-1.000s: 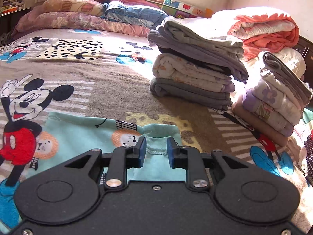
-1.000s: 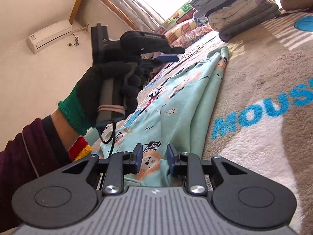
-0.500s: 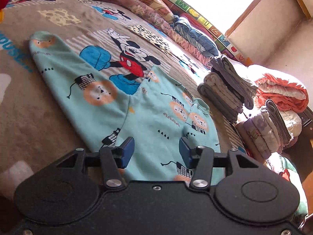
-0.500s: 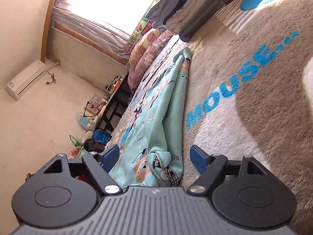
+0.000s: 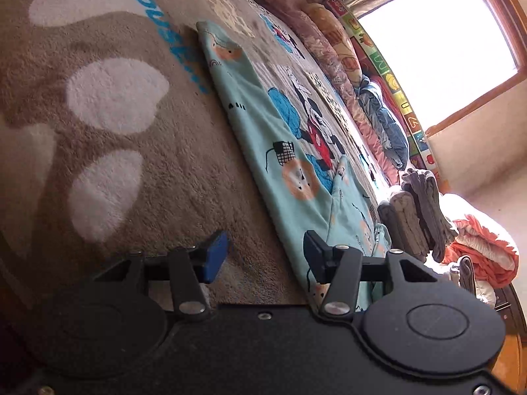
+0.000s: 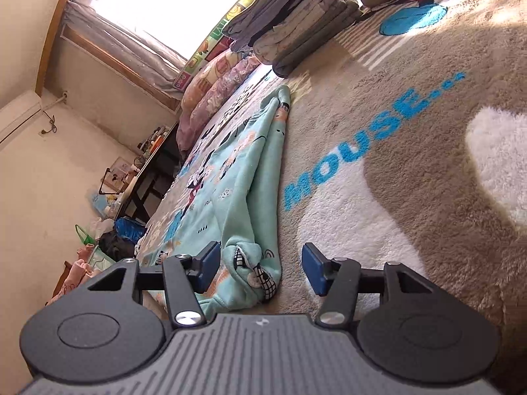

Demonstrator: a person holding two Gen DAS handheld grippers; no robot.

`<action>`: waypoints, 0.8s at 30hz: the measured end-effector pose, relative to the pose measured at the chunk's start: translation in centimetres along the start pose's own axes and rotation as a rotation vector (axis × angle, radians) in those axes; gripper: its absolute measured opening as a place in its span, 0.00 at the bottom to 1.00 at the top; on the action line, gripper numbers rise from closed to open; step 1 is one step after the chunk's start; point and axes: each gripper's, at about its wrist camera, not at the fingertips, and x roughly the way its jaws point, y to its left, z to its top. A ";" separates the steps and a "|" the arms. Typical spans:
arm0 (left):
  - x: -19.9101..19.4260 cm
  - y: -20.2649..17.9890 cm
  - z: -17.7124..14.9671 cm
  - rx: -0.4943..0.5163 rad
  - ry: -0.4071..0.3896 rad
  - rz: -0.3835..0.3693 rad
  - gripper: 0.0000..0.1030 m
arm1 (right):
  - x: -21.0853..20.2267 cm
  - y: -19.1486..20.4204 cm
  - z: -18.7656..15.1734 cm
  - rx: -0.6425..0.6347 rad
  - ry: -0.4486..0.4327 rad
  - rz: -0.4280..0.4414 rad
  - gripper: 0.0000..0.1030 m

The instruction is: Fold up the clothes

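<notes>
Holding both tools low over the bed, I have my left gripper (image 5: 265,256) spread wide with nothing between its blue pads, and my right gripper (image 6: 260,268) spread just as wide, also gripping nothing

The mint-green garment (image 5: 283,151) lies flat on the plush blanket (image 5: 108,151), printed with orange lion faces, small black doodles and checkered shapes. From my left tool it stretches ahead as a long strip, its near edge passing just under and behind my right-hand finger; the left-hand finger hangs over bare blanket. From my right tool the same garment (image 6: 230,177) runs away ahead and to the left, its long edge folded over along the side nearest the blue "MOUSE" lettering (image 6: 369,141). Its bunched near end, a cuff or hem, I cannot tell which, sits between my open fingers, closer to the left pad; whether that pad touches the cloth I cannot tell

Ahead and to the right of the left tool stands a stack of folded clothes (image 5: 418,214) in greys and creams, with an orange-and-white bundle (image 5: 481,247) beyond it. Pillows (image 6: 217,89) line the far side under a bright window (image 6: 158,10). Left of my right tool, past the bed edge, a dark table (image 6: 148,177) and floor clutter show. Nothing lies over the garment
</notes>
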 end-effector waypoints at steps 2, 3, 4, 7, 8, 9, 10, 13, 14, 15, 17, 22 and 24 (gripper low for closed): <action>-0.2 0.4 0.6 -0.037 -0.019 -0.004 0.50 | -0.2 0.9 0.2 -0.046 -0.017 -0.005 0.54; -0.3 0.4 1.0 -0.048 -0.027 0.001 0.50 | -0.4 1.4 0.4 -0.074 -0.026 -0.007 0.54; -0.4 0.2 1.2 -0.049 -0.030 0.013 0.50 | -0.5 1.8 0.5 -0.094 -0.030 -0.003 0.54; -0.1 -0.1 2.2 -0.082 -0.019 0.039 0.50 | -0.6 2.4 0.5 -0.122 -0.027 0.003 0.54; 0.1 -0.1 2.7 -0.091 -0.020 0.046 0.50 | -0.6 2.3 0.5 -0.127 -0.022 0.001 0.54; 0.4 -0.2 3.1 -0.099 -0.023 0.053 0.50 | -0.5 2.2 0.4 -0.130 -0.015 -0.005 0.54; 0.6 -0.2 3.5 -0.107 -0.025 0.060 0.49 | -0.4 2.0 0.4 -0.128 -0.010 -0.010 0.54; 1.3 0.0 5.1 -0.120 -0.052 0.064 0.49 | -0.5 1.8 0.2 -0.131 -0.015 -0.013 0.54; 1.7 0.1 5.6 -0.115 -0.062 0.066 0.49 | -0.7 2.0 0.2 -0.137 -0.020 -0.005 0.54; 2.1 0.3 6.2 -0.105 -0.075 0.070 0.49 | -0.8 2.2 0.2 -0.146 -0.026 0.005 0.54; 2.9 1.0 7.5 -0.106 -0.095 0.064 0.46 | -1.0 2.8 0.1 -0.169 -0.034 0.025 0.55; 4.6 3.2 10.8 -0.129 -0.133 0.017 0.33 | -0.9 4.2 -0.6 -0.232 -0.002 0.045 0.59; 5.1 3.8 11.9 -0.158 -0.141 -0.017 0.33 | -0.4 4.9 -1.0 -0.247 0.020 0.043 0.59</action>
